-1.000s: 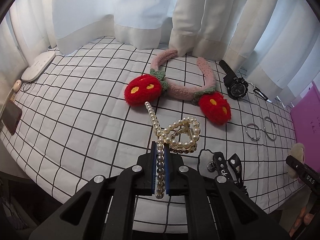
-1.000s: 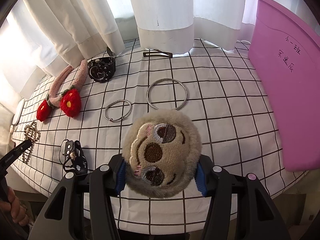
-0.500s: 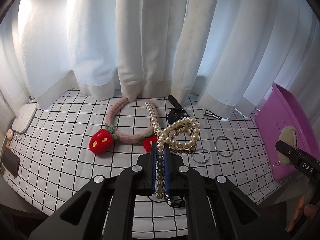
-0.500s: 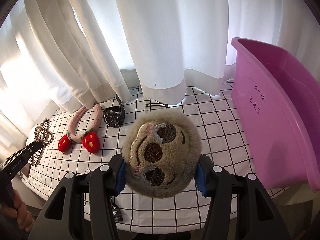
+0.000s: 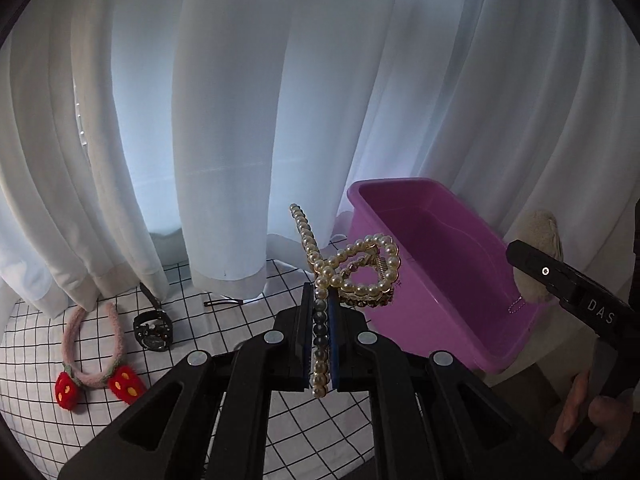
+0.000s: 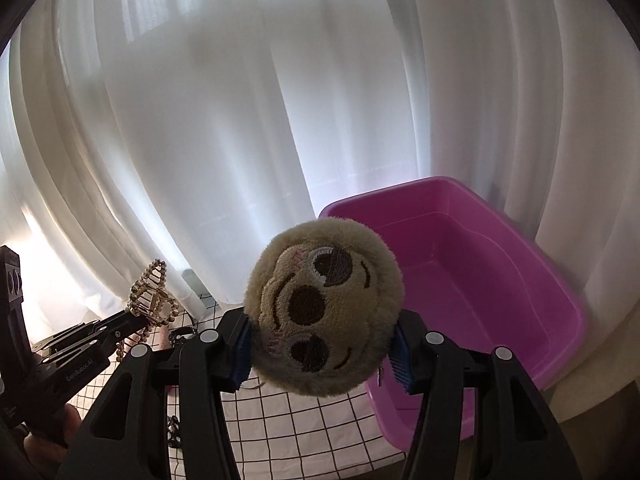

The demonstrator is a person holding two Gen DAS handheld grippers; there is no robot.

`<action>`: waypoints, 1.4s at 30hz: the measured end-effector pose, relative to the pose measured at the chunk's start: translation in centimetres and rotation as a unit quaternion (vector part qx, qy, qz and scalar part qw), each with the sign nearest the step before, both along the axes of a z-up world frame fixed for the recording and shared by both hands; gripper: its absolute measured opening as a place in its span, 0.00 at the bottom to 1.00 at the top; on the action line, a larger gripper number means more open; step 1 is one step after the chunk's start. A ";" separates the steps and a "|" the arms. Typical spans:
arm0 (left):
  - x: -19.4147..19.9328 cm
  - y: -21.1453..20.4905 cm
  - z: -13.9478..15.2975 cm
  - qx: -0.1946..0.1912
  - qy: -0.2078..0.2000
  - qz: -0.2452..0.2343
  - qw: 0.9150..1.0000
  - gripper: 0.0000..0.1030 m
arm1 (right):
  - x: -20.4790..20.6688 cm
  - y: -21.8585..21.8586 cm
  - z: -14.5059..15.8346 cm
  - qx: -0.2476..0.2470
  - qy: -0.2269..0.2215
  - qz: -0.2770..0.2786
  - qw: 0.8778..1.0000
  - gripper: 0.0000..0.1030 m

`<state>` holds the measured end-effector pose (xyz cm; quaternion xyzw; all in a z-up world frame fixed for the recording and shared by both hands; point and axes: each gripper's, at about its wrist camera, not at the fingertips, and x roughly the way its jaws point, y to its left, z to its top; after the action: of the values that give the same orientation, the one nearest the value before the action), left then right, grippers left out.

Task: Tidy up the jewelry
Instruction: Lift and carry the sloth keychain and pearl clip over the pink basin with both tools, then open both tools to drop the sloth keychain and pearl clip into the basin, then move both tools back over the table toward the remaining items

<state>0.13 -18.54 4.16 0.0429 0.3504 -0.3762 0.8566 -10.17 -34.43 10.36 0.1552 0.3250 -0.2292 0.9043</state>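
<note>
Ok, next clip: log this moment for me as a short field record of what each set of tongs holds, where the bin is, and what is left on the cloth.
left tongs: shut on pearl hair claw, held in the air
right tongs: shut on plush sloth face, held in the air
pink bin: on the right edge of the table, open side up; nothing visible inside
left on checked cloth: strawberry headband, black watch, thin hair pin
placed in bin so far: nothing seen
</note>
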 end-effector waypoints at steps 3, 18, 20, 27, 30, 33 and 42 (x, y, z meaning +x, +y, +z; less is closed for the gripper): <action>-0.8 -4.6 0.8 -0.005 -0.003 -0.035 0.999 0.06 | -1.5 -3.6 0.5 0.000 -0.004 -0.027 1.000 0.51; -1.3 -22.0 -5.9 0.081 0.084 -0.085 0.990 0.07 | -0.9 -15.1 -6.2 0.085 0.075 -0.053 0.992 0.51; -0.8 -22.7 -7.0 0.094 0.101 -0.080 0.987 0.07 | -0.6 -15.6 -7.2 0.090 0.089 -0.056 0.990 0.52; 0.3 -22.9 -6.8 0.097 0.061 -0.048 0.992 0.65 | -0.8 -16.6 -8.8 0.118 0.115 -0.082 0.983 0.60; 0.8 -21.9 -6.1 0.074 0.056 -0.036 0.995 0.87 | -2.0 -17.3 -8.9 0.138 0.107 -0.093 0.980 0.62; 1.0 -21.5 -5.8 0.075 0.053 -0.030 0.995 0.87 | -2.2 -16.8 -8.3 0.127 0.103 -0.092 0.982 0.62; 0.8 -15.9 -3.4 0.053 0.042 0.020 0.998 0.94 | -1.4 -13.4 -5.2 0.105 0.058 -0.062 0.991 0.62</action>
<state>0.94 -34.40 0.77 0.0652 0.4058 -0.3410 0.8454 -11.60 -47.83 5.12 0.2554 0.3884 -0.2583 0.8469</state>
